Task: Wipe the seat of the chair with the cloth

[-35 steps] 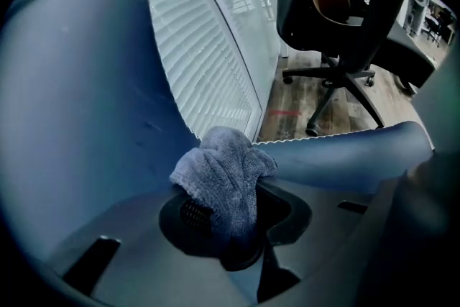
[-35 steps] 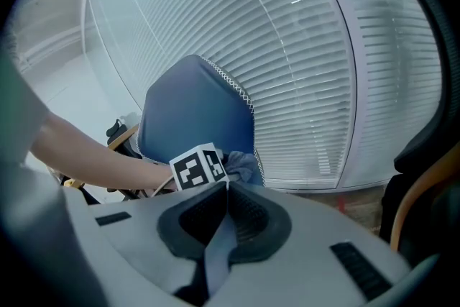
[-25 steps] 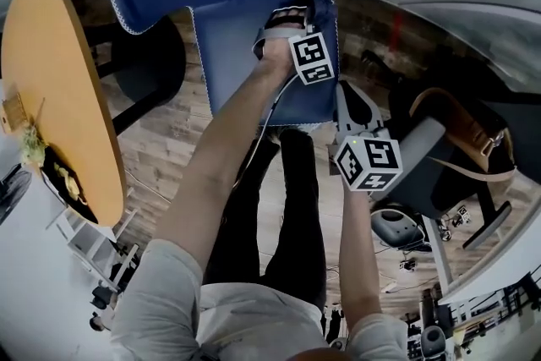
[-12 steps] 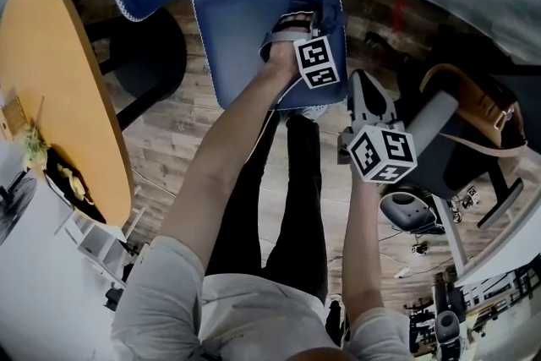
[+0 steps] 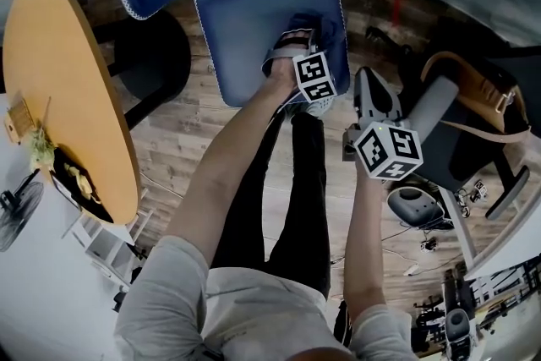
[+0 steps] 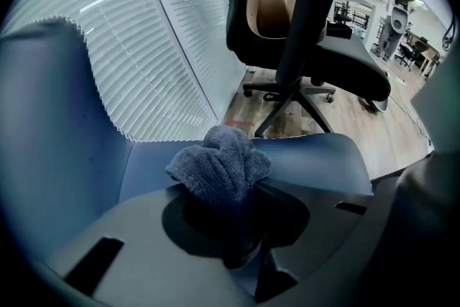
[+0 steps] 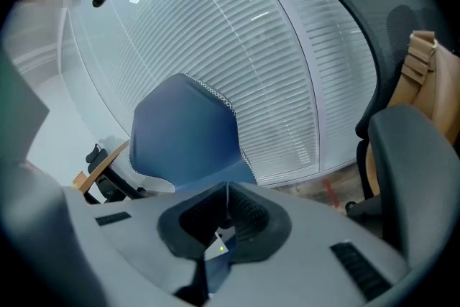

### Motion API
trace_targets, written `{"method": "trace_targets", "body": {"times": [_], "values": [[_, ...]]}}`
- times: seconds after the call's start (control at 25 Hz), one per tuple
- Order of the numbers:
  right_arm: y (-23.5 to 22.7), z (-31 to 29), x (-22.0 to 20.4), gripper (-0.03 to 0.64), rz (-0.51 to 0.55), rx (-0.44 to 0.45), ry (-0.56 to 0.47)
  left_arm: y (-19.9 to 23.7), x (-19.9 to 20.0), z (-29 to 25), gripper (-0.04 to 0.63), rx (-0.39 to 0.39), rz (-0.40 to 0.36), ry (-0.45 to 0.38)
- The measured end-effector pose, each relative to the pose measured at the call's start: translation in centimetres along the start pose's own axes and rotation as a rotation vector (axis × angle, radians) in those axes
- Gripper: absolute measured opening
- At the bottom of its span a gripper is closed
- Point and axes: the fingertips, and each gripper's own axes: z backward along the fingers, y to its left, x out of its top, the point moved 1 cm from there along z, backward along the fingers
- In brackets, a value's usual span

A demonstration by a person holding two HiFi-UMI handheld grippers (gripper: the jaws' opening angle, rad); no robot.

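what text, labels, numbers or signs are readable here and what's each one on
No readable text in any view.
Left marker cube: black-and-white square patterns only, no letters or digits.
Right marker cube: the same, patterns only.
Cloth and blue chair: no label or brand shows.
Small things on the round table: too small to read.
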Motion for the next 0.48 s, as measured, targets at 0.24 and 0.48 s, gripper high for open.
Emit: {"method": "trace_targets", "body": {"times": [0.24,0.48], "values": [[-0.4,0.9,0.6,0.025,-0.019,-0.004,-0.02,-3.4,-0.4,0.9,0.09,-0.032,0.018,-0.003],[0.1,1.5,1.1,0.026,-0.048,-0.005,-0.043,-7.1,-1.3,2.2,0.091,-0.083,0.052,-0.005]]}}
